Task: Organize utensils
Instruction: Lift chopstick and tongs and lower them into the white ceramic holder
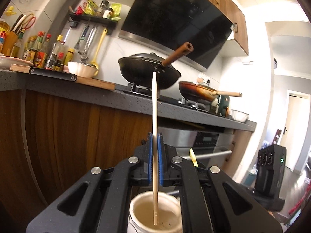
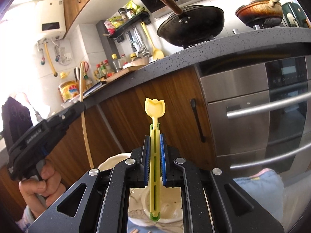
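Note:
My left gripper [image 1: 155, 136] is shut on a pale wooden chopstick [image 1: 154, 104] held upright; its lower end hangs inside the mouth of a white cup [image 1: 136, 203] below the fingers. My right gripper [image 2: 155, 137] is shut on a yellow plastic utensil [image 2: 155, 106] with a tulip-shaped head and green trim, held upright over the same white cup [image 2: 114, 161]. The left gripper [image 2: 38, 128] with its chopstick [image 2: 85, 128] also shows at the left of the right wrist view, held by a hand.
A dark stone counter [image 1: 97, 95] on wood cabinets carries a black wok [image 1: 147, 69], a brown pan [image 1: 198, 91], bottles and a cutting board [image 1: 93, 81]. A steel oven [image 2: 252, 106] sits under it. A blue cloth [image 2: 258, 186] lies at lower right.

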